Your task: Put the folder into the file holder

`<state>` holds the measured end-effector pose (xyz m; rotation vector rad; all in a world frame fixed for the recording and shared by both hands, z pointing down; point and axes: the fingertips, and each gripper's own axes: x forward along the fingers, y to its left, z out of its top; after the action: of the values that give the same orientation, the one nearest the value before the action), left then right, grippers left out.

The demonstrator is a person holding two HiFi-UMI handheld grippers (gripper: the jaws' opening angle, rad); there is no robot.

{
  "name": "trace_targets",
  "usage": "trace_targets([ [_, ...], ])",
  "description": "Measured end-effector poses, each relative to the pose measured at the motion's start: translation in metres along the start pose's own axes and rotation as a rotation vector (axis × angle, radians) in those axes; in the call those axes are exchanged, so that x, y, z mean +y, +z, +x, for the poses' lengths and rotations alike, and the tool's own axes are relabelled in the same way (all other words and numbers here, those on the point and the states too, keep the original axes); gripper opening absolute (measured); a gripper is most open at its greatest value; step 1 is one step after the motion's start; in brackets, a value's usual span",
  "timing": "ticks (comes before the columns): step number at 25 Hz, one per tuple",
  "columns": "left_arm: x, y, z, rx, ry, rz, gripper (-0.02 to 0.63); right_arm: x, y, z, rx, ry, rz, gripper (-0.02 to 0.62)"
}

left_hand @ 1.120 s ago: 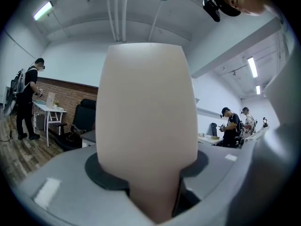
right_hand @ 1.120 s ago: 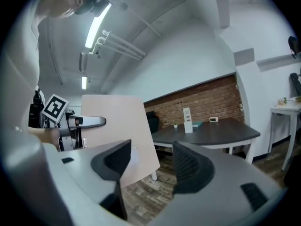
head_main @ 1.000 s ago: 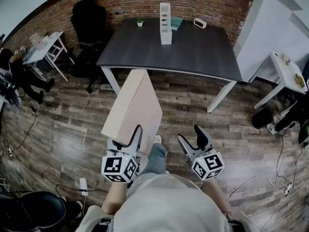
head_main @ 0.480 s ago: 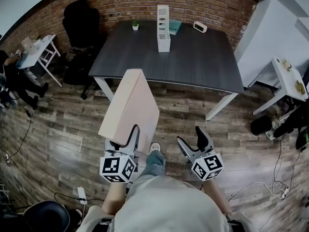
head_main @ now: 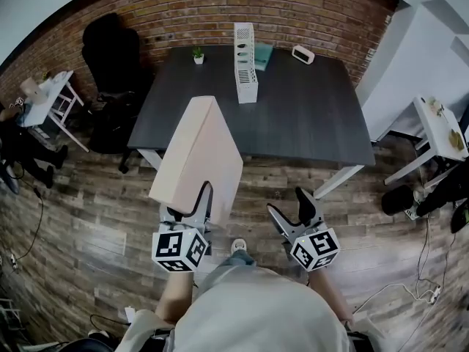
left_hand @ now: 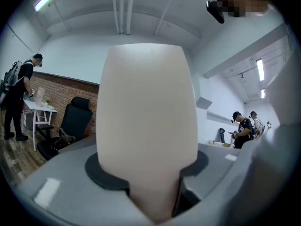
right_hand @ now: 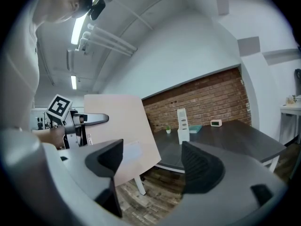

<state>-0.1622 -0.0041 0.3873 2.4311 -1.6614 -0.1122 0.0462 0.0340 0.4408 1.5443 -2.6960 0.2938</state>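
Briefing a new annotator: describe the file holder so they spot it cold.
Look at the dark table by the brick wall. Near its far edge, the file holder stands between a small potted plant and a flat teal item. It is the only tall, upright white thing there, with oval cut-outs down its side.

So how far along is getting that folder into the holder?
Done: the folder is picked up, clamped in the left gripper. In hand: it is held up in front of the dark table. Left: slotting it into the white file holder standing at its far side. The right gripper is open, empty.
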Motion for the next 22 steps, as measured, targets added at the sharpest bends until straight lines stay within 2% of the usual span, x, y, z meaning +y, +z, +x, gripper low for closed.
trace_targets([
  [13, 0.035, 0.042, 0.117, -0.042, -0.041, 0.009, 0.276, -0.045, 0.007, 0.088, 0.005, -0.026, 0.016, 0.365],
  [22, 0.038, 0.08, 0.19, -0.105, -0.058, 0.078, 0.276, -0.088, -0.002, 0.133, 0.069, 0.009, -0.032, 0.365],
])
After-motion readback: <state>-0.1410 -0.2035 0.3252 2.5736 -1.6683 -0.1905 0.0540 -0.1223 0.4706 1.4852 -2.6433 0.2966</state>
